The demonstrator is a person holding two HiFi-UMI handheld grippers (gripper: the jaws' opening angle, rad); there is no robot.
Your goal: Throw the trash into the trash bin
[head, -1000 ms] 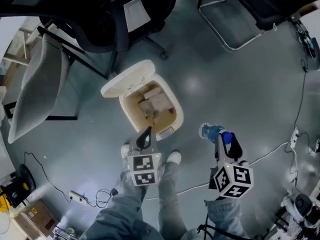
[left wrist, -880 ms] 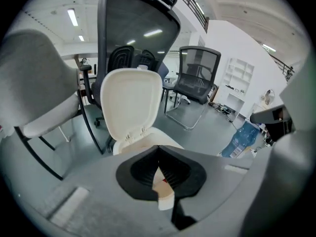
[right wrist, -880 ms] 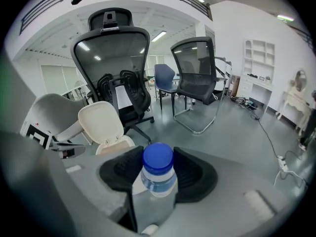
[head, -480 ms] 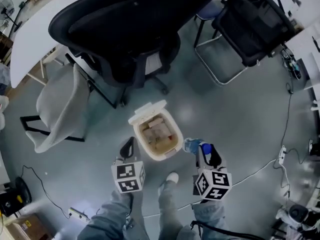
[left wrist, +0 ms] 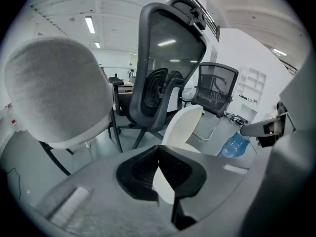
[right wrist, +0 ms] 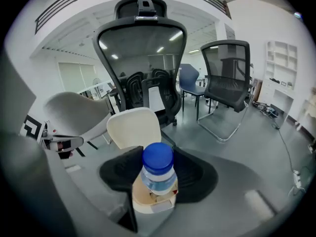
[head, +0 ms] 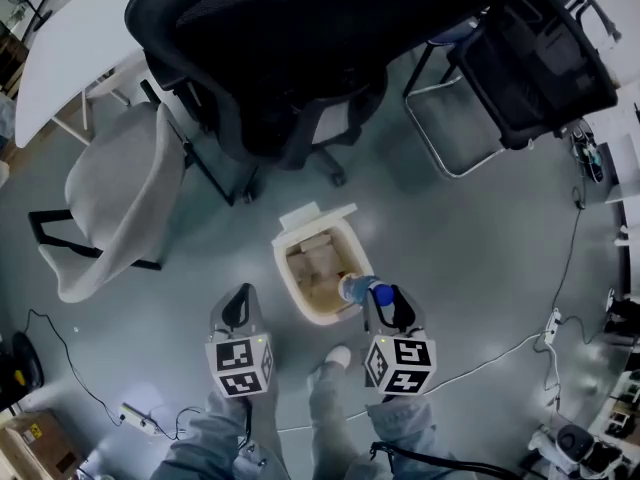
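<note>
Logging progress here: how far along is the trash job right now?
Done: the bin has its lid up, cardboard scraps already inside. In hand: the right tongs grip a blue-capped bottle at the bin's near rim. Left: dropping it in; the left tongs are empty.

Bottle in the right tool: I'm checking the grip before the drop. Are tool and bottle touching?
Touching. The right gripper view shows the bottle pressed between both pads of the right tool.
</note>
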